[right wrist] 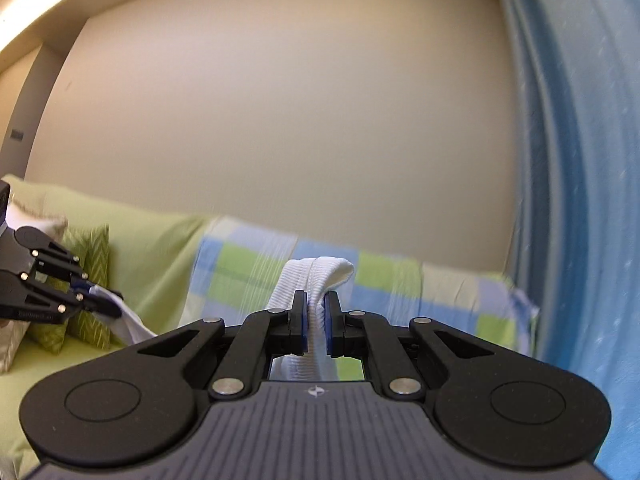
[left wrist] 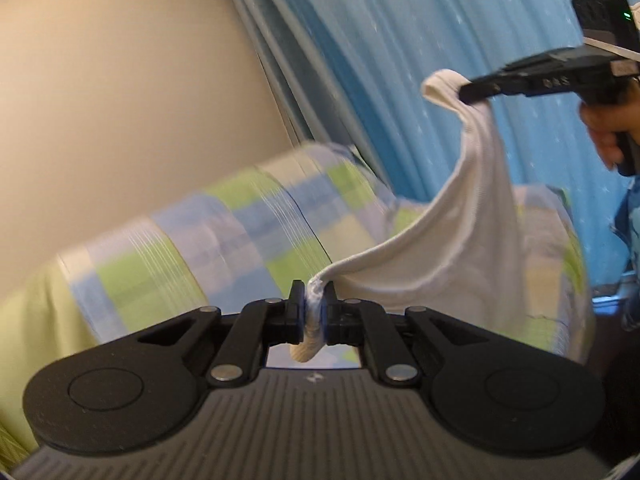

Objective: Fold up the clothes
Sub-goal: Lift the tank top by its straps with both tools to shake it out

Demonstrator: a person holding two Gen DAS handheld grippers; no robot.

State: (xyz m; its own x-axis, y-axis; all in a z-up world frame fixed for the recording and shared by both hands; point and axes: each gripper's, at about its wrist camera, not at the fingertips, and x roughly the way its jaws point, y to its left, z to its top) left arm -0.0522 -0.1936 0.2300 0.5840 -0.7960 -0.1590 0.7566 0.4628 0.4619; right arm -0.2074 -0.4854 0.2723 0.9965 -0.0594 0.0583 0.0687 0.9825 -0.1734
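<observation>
- The left gripper (left wrist: 313, 307) has its jaws pinched tight on a bunched corner of a white ribbed garment (left wrist: 452, 240), with a small roll of cloth poking out below the fingers
- The right gripper (left wrist: 466, 94) clamps another ribbed hem of the same garment, held higher than the left; a person's hand (left wrist: 604, 132) grips its handle
- The garment hangs in the air between the two grippers, sagging in a curve, raised above a bed
- From the right wrist view, the right gripper (right wrist: 316, 322) has a folded band of the garment (right wrist: 316, 276) looped over and between its narrow jaws
- A checked blue, green and white blanket (left wrist: 224, 236) lies behind, against a beige wall (right wrist: 280, 120)
- Blue curtain (left wrist: 400, 60) hangs to the right; green patterned cushions (right wrist: 94, 280) sit at the left
</observation>
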